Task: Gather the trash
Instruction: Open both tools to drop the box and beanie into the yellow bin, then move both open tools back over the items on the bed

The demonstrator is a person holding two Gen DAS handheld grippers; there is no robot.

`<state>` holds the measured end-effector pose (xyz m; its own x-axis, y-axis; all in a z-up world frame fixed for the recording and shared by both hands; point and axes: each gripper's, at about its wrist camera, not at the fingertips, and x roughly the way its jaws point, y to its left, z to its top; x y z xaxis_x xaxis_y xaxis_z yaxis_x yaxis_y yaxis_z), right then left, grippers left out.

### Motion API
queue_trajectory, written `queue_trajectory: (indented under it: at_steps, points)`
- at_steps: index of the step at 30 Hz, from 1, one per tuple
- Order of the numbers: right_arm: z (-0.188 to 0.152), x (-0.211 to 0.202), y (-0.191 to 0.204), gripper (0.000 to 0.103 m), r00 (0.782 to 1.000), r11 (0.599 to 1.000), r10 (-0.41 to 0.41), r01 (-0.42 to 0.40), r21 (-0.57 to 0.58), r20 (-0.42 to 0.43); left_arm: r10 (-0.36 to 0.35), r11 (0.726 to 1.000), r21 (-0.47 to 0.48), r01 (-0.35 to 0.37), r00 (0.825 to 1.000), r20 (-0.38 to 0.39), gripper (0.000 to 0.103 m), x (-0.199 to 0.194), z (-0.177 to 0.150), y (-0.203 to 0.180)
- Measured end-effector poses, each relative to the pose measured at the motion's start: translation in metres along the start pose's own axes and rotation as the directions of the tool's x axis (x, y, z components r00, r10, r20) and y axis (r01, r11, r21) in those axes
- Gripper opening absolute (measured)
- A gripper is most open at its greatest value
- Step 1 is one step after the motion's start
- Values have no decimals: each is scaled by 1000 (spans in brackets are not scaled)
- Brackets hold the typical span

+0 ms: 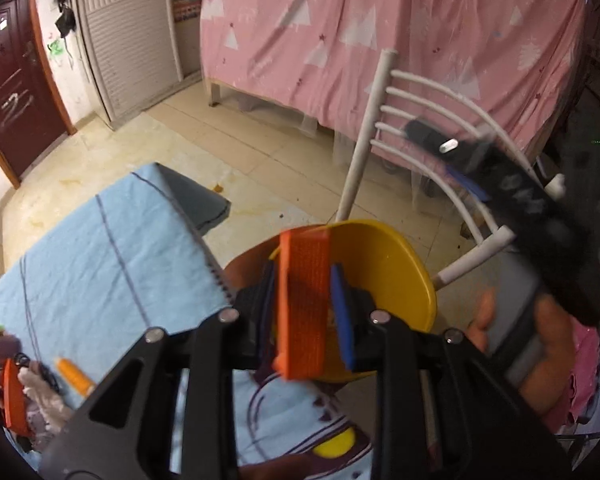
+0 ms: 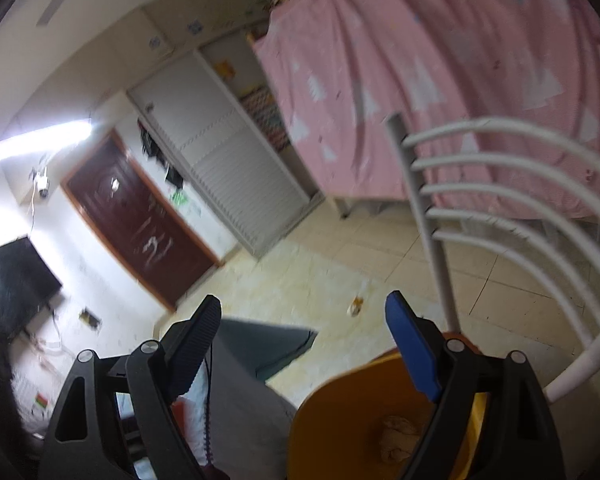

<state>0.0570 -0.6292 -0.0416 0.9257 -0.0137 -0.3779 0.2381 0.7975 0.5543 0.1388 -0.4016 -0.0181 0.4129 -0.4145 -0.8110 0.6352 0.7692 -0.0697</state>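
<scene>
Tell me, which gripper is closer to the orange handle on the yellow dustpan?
Left. The left gripper has its jaws shut on the orange handle of the yellow dustpan. The right gripper hangs open above the pan, holding nothing.

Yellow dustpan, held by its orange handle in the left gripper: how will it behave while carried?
The yellow dustpan looks like thin moulded plastic, so probably stiff and light. The left gripper clamps only the orange handle, so the pan may sag or twist. The crumpled paper inside lies loose and could slide out if the pan tips.
</scene>
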Motion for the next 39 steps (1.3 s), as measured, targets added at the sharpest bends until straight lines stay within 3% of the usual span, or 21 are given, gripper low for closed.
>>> queue_trajectory:
  at_steps: [1, 2, 3, 9, 20, 31, 39]
  points:
    - [2, -4, -5, 78, 1000, 1000, -2, 2, 17, 21, -5, 1000, -5, 4, 1000, -5, 31, 3, 2, -3]
    - [4, -6, -7, 79, 1000, 1000, -2, 1, 27, 29, -14, 1000, -10, 14, 1000, -10, 48, 5, 3, -5]
    - [5, -8, -11, 79, 999, 999, 0, -2, 41, 37, -24, 1000, -17, 23, 1000, -14, 54, 6, 4, -5]
    - [7, 2, -9, 80, 1000, 999, 19, -19, 35, 16, 3, 1000, -18, -4, 1000, -13, 55, 0, -3, -5]
    - [-15, 18, 49, 80, 996, 994, 53, -59, -87, -68, 21, 996, -90, -19, 1000, 18, 56, -32, -22, 37]
    - [-61, 30, 136, 81, 974, 951, 112, -163, -264, -198, 89, 980, -182, -76, 994, 67, 66, -80, -52, 107]
    - [-92, 40, 188, 83, 950, 919, 131, -224, -324, -285, 183, 955, -254, -154, 979, 95, 71, -123, -85, 173]
